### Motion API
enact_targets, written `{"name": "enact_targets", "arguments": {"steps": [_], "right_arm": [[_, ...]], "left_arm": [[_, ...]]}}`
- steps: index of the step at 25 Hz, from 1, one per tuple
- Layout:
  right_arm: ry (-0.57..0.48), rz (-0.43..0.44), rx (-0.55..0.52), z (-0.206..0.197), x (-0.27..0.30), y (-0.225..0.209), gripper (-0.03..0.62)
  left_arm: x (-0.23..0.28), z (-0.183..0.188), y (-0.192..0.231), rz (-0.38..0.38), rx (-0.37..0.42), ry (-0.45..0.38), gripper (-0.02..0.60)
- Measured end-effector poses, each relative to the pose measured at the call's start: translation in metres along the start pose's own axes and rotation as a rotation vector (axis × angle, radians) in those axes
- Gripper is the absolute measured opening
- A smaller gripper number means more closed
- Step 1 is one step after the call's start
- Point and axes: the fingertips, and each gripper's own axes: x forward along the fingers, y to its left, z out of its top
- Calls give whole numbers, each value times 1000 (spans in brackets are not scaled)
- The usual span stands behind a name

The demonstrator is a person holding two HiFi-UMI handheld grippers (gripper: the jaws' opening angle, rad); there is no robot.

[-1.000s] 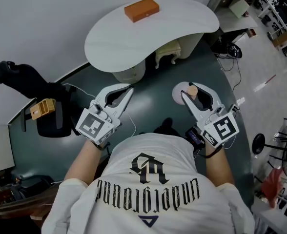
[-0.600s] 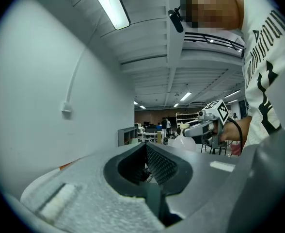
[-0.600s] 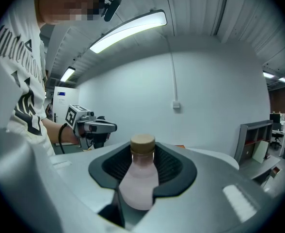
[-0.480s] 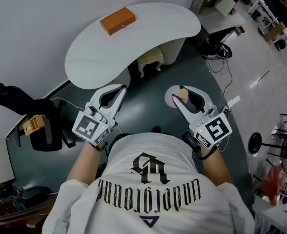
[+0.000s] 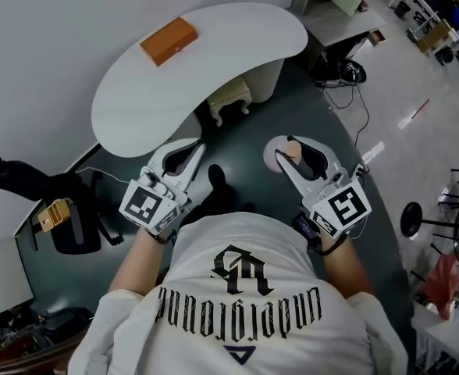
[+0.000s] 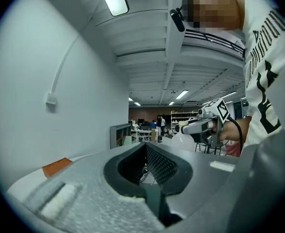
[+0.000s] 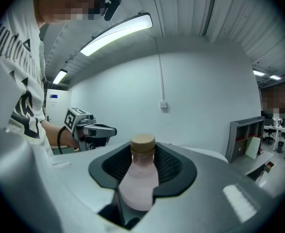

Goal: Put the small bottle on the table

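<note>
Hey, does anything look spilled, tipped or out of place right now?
Nothing stands out. The small bottle sits upright and capped in the right gripper, and the orange block lies flat on the white table.

Head view: above the person, facing steeply down over left gripper point(image 5: 199, 147), right gripper point(image 5: 290, 151), table point(image 5: 214, 61). Gripper views: close behind own jaws, facing roughly level; each sees the other gripper.

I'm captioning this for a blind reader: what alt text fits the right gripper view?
The right gripper holds a small bottle of pale pink liquid, tan cap up, between its jaws. Beyond it to the left, a hand holds the left gripper in front of a plain pale wall.
</note>
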Motion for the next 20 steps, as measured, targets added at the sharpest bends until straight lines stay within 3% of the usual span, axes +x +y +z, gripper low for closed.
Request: {"name": "enact_targets", "arguments": {"steps": [11,20], "right_arm": [[15,-51,10,-2,32,-62,138],[17,-62,15,5,108,-108,138]], "left_arm": [[64,-4,41,-62,-2,10,8],[94,-7,121,-58,-27,17,8]]}}
